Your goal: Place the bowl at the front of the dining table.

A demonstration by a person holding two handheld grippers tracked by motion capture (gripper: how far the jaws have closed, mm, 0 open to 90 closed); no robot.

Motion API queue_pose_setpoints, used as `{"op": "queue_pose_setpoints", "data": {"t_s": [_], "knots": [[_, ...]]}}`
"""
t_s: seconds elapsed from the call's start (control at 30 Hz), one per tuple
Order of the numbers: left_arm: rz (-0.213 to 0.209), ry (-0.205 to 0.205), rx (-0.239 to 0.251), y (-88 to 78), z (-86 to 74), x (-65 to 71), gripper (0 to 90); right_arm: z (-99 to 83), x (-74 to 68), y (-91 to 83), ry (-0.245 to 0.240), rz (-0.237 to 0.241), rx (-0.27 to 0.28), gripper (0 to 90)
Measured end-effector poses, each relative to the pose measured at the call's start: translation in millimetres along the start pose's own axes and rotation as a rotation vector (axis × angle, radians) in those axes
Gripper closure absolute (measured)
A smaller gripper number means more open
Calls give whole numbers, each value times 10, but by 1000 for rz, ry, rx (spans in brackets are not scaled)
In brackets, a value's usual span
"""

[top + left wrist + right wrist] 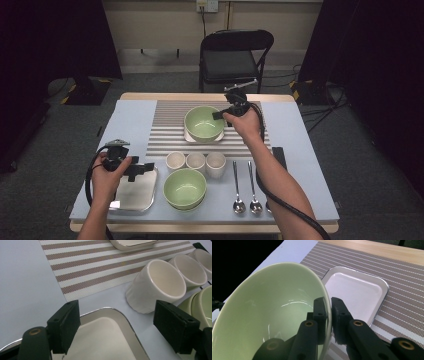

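Observation:
My right gripper (329,305) is shut on the rim of a green bowl (269,312), one jaw inside and one outside. The bowl (204,123) hangs tilted just above a white square plate (354,293) on the striped placemat (167,127). In the high view the right gripper (225,114) sits at the bowl's right edge. My left gripper (141,170) is open over the metal tray (107,340) at the front left, with nothing between its jaws (117,327). A second green bowl (185,188) rests near the front, behind it three cream cups (195,162).
Two spoons (246,187) lie right of the front bowl. A black folding chair (235,57) stands beyond the table's far edge. The blue table cover (127,120) is bare to the left of the placemat. A black cable trails along my right forearm.

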State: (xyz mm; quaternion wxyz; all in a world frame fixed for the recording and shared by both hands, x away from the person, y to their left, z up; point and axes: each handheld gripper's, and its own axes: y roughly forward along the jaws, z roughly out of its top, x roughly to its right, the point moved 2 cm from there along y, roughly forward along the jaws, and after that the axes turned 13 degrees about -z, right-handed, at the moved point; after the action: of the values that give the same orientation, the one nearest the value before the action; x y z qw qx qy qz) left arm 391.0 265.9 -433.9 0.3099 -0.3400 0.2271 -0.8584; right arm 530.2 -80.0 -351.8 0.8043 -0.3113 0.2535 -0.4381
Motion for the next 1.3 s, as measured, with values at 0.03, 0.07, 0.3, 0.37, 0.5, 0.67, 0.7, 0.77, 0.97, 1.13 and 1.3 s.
{"op": "queue_pose_setpoints", "data": {"t_s": [0.03,0.07,0.3,0.37,0.5,0.67,0.7,0.77,0.97,1.13,1.3], "knots": [[2,-1,1,1,-1,0,213,2,7,2,1,-6,3,828],[2,0,-2,3,-2,-1,214,5,14,4,5,-12,4,828],[-1,-1,-4,9,-4,-4,213,-1,68,46,22,-29,14,828],[-2,-2,-3,10,-4,-4,213,-1,77,63,27,-29,14,828],[-3,-2,-4,11,-5,-7,214,4,86,91,32,-38,17,828],[-5,-3,-2,11,-6,-10,213,20,98,113,36,-48,22,828],[-5,-2,-2,10,-6,-11,214,23,101,115,38,-53,19,828],[-5,-1,-3,6,-6,-13,213,28,114,125,40,-56,23,828],[-9,-2,-2,15,-6,-12,214,28,147,170,50,-61,21,828],[-11,-9,4,11,-5,-15,213,25,168,207,47,-74,32,828],[-11,-9,7,3,-6,-23,213,25,175,244,49,-82,37,828]]}}
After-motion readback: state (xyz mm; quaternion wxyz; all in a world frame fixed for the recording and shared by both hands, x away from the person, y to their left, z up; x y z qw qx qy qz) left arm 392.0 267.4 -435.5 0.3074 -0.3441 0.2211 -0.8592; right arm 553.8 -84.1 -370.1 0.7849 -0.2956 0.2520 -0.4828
